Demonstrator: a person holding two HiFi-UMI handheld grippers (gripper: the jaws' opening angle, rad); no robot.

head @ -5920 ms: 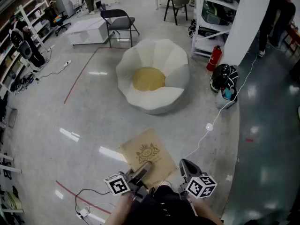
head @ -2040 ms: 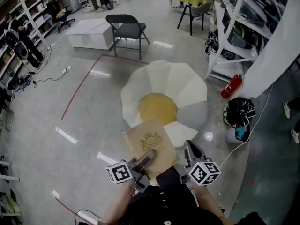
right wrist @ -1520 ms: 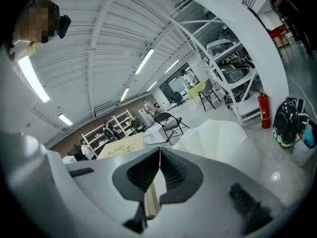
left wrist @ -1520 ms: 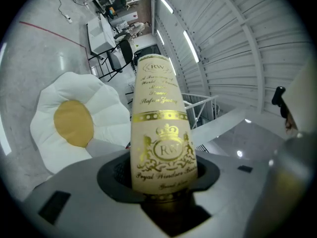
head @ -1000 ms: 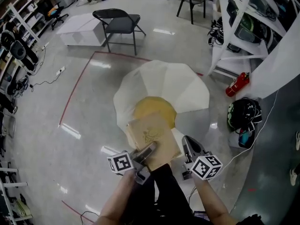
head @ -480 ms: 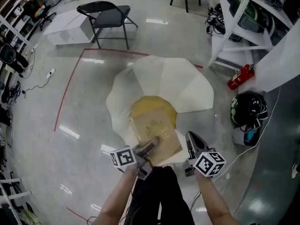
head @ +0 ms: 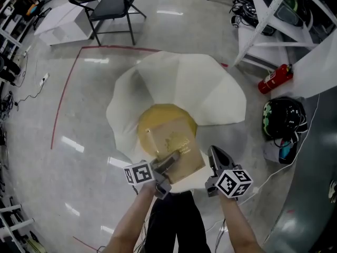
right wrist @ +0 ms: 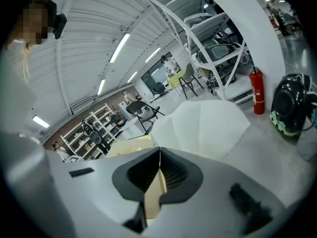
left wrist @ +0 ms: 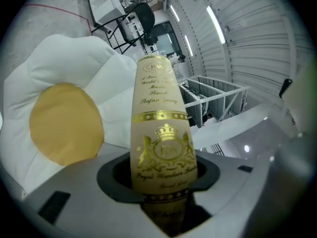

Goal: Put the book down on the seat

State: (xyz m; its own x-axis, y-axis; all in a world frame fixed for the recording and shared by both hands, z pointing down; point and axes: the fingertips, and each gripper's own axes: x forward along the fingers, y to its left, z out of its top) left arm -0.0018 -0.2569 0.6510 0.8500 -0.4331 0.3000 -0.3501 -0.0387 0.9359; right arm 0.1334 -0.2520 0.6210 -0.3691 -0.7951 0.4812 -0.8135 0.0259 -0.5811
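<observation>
The tan book (head: 172, 144) with a gold crest hangs flat just above the yellow centre (head: 158, 117) of the white petal-shaped seat (head: 210, 94). My left gripper (head: 169, 161) is shut on the book's near edge. In the left gripper view the book (left wrist: 159, 133) stands spine-on between the jaws, with the yellow cushion (left wrist: 64, 123) to its left. My right gripper (head: 215, 156) hovers just right of the book, apart from it, over the seat's near rim. Its jaws meet along a line in the right gripper view (right wrist: 159, 165).
A black folding chair (head: 108, 4) and a low white table (head: 58, 17) stand beyond the seat. To the right are metal shelving (head: 274, 15), a red fire extinguisher (head: 275, 78) and a black helmet (head: 284, 119). Red tape (head: 63, 96) marks the floor at left.
Both grippers and the book have come down and forward. The book, earlier at the seat's near rim, now sits over the yellow centre. The seat looms larger in view.
</observation>
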